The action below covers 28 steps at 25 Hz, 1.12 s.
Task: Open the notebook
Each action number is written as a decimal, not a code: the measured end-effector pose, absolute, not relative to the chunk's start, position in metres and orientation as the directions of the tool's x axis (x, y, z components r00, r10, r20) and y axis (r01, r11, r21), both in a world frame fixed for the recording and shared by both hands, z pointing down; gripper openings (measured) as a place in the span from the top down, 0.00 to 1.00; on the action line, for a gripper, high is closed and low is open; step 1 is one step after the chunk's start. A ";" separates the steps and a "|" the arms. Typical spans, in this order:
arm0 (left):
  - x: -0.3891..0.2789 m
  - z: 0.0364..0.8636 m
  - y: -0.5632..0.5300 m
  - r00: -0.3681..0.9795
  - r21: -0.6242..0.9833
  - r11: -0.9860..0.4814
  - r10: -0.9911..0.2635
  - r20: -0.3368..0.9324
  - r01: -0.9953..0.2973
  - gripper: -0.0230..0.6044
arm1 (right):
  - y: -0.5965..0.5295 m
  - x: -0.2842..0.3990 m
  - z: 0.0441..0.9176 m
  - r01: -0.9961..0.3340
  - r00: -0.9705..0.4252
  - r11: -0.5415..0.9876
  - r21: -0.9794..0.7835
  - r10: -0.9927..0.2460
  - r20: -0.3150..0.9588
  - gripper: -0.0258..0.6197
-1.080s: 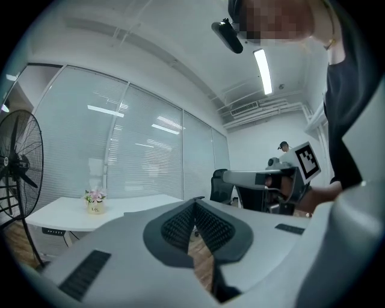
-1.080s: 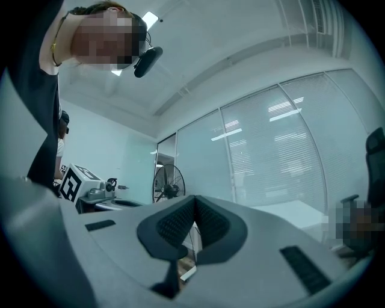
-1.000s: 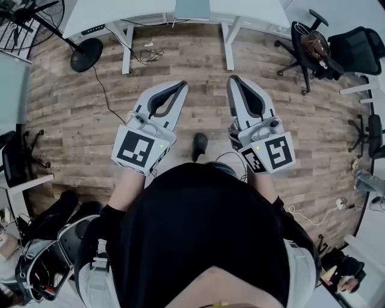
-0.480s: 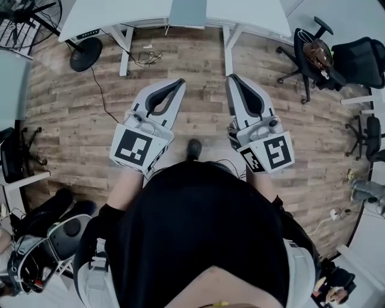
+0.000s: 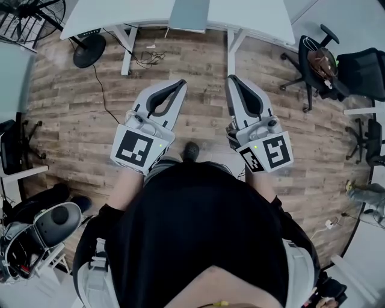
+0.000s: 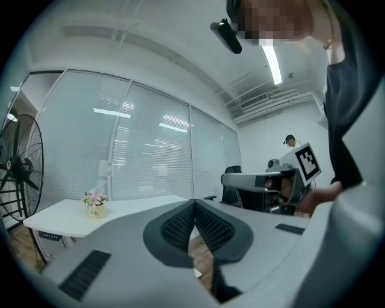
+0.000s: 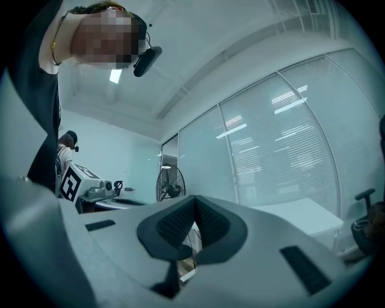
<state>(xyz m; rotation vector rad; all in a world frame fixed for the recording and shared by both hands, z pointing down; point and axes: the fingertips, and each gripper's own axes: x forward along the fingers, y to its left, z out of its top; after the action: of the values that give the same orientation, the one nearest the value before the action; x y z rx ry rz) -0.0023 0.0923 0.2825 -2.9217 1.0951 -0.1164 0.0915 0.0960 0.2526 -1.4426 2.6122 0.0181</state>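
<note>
I'm holding my left claw and right claw pressed together, empty, side by side above the floor, facing the far desk.

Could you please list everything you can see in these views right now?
desks: two, white, side by side at the top
flat panel: one, grey, where the desks meet; possibly the notebook, cannot tell
floor fan: one, black, top left
office chairs: at least three, black, right edge
cables: several, black, floor under the left desk
flower pot: one, pink blooms, on a desk
floor: one, brown planks, underfoot
shoe: one, black, between the grippers
left gripper: one, grey, shut and empty
right gripper: one, grey, shut and empty
</note>
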 end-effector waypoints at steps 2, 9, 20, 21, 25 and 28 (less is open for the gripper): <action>-0.006 0.285 0.093 0.751 -0.047 -0.755 -0.656 0.075 -0.654 0.94 | 0.097 0.089 0.252 -0.839 -0.526 0.540 -0.071 -0.837 -0.151 0.95; 0.001 0.284 0.088 0.764 -0.050 -0.767 -0.641 0.074 -0.639 0.94 | 0.097 0.095 0.257 -0.851 -0.508 0.521 -0.068 -0.849 -0.144 0.95; 0.006 0.287 0.092 0.773 -0.054 -0.780 -0.626 0.106 -0.624 0.94 | 0.102 0.106 0.252 -0.862 -0.487 0.502 -0.074 -0.859 -0.157 0.95; 0.006 0.291 0.093 0.770 -0.054 -0.779 -0.625 0.129 -0.624 0.94 | 0.102 0.107 0.251 -0.863 -0.485 0.500 -0.072 -0.860 -0.160 0.95; 0.012 0.289 0.095 0.770 -0.066 -0.778 -0.629 0.106 -0.625 0.94 | 0.103 0.113 0.251 -0.862 -0.485 0.500 -0.077 -0.860 -0.160 0.95; 0.009 0.290 0.096 0.766 -0.071 -0.774 -0.633 0.114 -0.629 0.94 | 0.101 0.111 0.253 -0.858 -0.490 0.506 -0.085 -0.857 -0.159 0.96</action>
<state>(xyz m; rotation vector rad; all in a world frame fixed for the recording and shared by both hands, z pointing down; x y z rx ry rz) 0.0088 0.0956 0.2896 -2.9250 1.0450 -0.2043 0.1110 0.1012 0.2531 -1.4770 2.5657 0.0086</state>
